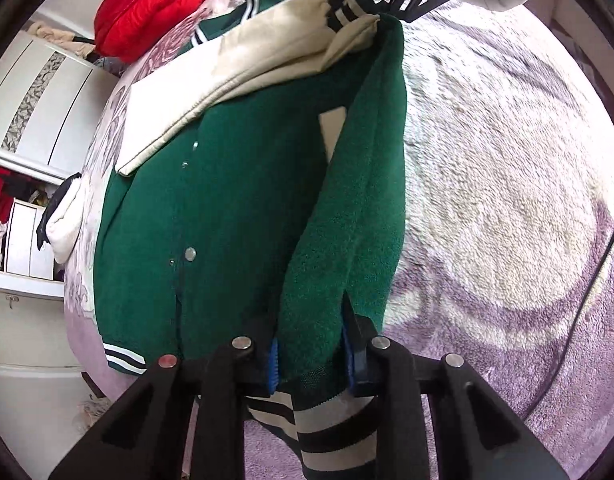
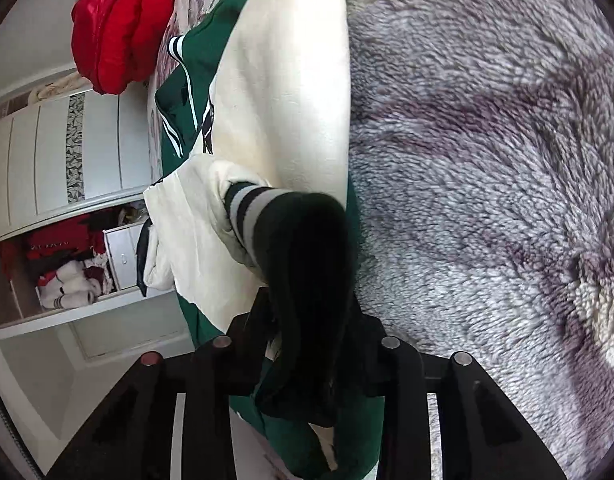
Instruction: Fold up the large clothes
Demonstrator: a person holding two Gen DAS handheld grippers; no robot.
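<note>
Green jacket [image 1: 235, 208] lengthwise (hem nearest)

— What do we feel on the green jacket [image 1: 235, 208]?
— Soft, fuzzy cloth, with cream sleeves [image 2: 291, 92] that look smooth and round metal snaps [image 1: 190, 254] that shine.
— And the blanket [image 1: 507, 184]?
— We see thick, fluffy fleece. The red coat [image 1: 147, 4] looks slick and glossy.

Red puffer jacket [image 1: 155, 4], white wardrobe [image 1: 39, 100]
</note>
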